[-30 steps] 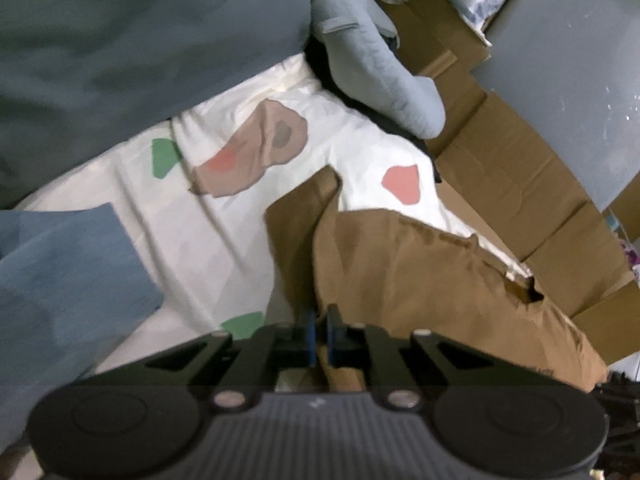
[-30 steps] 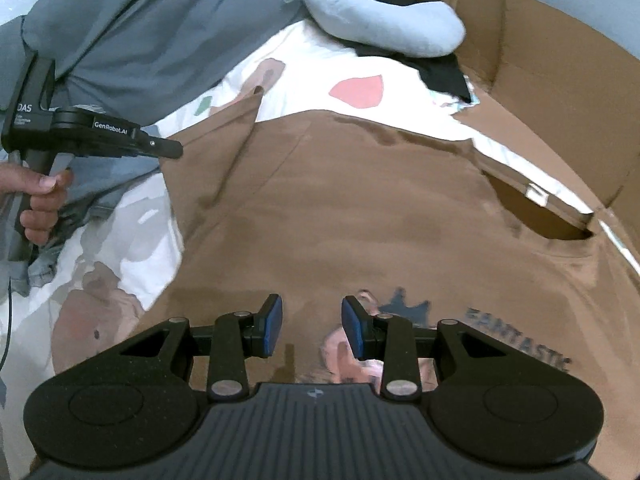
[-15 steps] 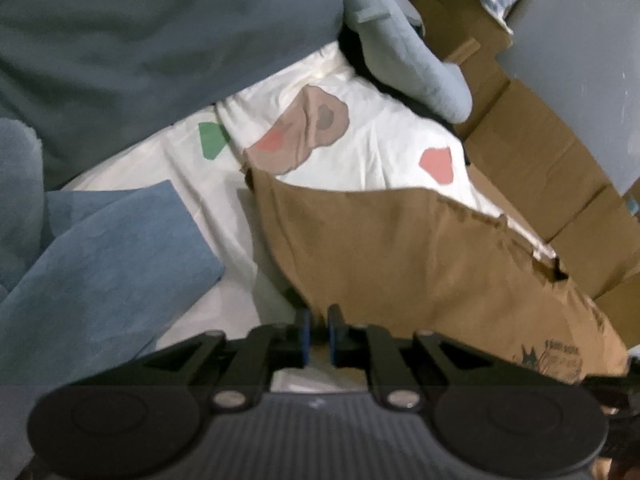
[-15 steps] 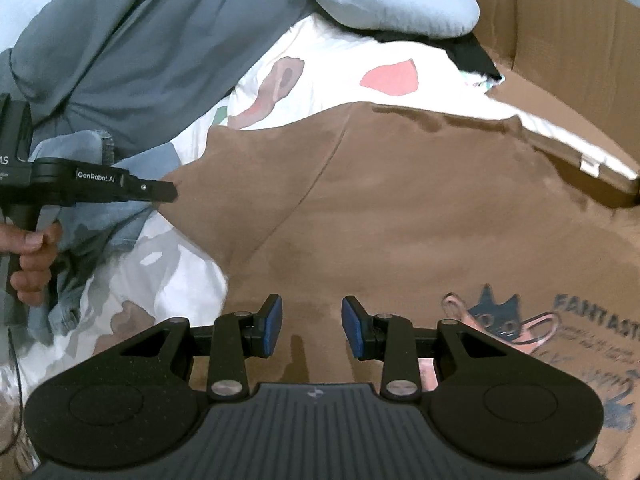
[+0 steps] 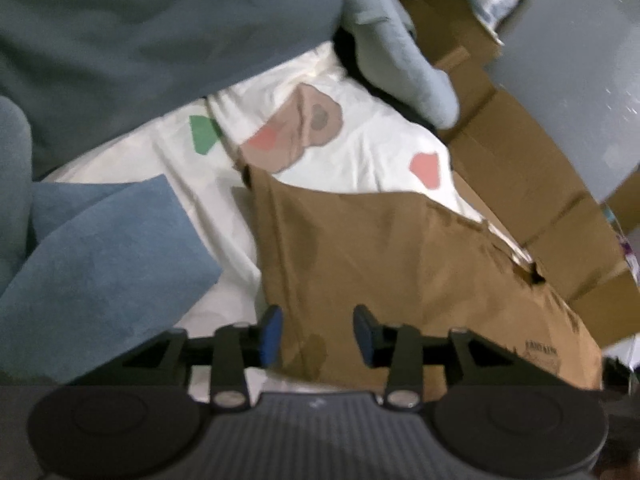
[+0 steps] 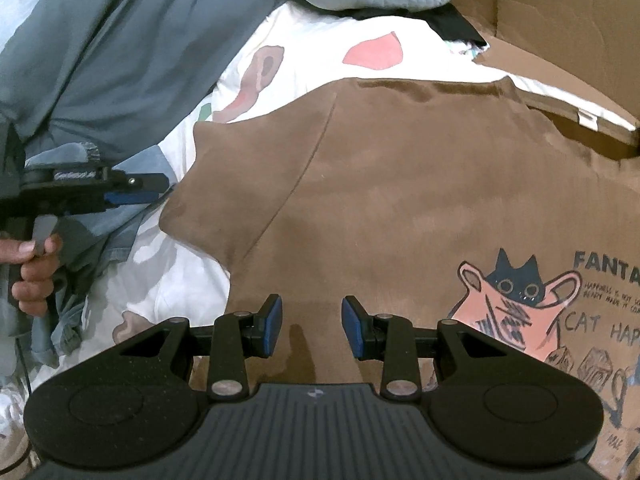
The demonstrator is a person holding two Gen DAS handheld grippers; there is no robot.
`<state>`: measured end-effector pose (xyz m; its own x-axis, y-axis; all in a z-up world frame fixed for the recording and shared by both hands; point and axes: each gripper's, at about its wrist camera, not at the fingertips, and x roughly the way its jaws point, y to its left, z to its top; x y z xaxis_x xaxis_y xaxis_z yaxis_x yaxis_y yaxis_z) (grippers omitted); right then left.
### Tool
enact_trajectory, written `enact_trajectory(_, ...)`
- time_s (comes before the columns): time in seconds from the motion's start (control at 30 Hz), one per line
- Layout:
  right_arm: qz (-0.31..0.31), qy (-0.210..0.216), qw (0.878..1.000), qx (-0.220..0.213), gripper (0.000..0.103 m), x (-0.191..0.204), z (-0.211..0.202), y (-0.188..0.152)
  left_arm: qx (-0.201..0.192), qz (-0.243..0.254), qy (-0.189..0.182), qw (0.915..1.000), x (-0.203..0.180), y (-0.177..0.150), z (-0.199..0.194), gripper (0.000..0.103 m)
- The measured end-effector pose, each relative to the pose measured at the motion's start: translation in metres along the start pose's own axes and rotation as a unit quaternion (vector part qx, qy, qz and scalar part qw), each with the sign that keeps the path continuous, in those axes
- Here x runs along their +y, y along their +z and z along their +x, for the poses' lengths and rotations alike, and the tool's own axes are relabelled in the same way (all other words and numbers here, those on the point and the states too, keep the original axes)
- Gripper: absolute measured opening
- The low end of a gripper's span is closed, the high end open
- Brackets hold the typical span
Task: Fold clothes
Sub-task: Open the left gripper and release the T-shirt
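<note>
Half a second ago the left tool was pinching the brown T-shirt; now its pads are spread over the shirt's left edge at lower centre. Only this view shows the blue towel at lower left, with a white strip of bedsheet between.

From the right wrist, the right tool is likewise spread above the shirt, whose cat print appears at right. White sheet lies open beyond its far edge.

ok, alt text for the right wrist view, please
The open right gripper hovers over a brown T-shirt with a cat print, spread flat on a white patterned sheet. At left, the left gripper points at the shirt's sleeve; grey-blue clothes are piled behind.
</note>
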<state>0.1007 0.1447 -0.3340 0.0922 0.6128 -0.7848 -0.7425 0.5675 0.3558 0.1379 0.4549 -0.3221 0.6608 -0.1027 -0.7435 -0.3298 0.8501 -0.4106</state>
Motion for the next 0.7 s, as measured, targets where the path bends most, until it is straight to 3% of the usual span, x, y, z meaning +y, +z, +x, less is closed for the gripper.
enact_trajectory(0.2,-0.002,0.005,1.000,0.004,0.040,0.004,0.003,-0.004,0.027,0.035,0.027,0.9986,0.009,-0.013,-0.004,0.050)
enact_trajectory(0.47,0.001,0.002,1.000,0.010,0.040,0.002,0.006,-0.009,0.053,0.140,0.099,0.9838,-0.010,-0.034,0.019,0.047)
enact_trajectory(0.53,0.002,0.001,1.000,0.010,0.040,0.002,0.005,-0.009,0.044,0.147,0.101,0.9830,-0.014,-0.034,0.021,0.047)
enact_trajectory(0.7,0.004,0.000,1.000,0.009,0.040,0.000,0.005,-0.010,0.015,0.143,0.077,0.9866,-0.024,-0.024,0.018,0.032)
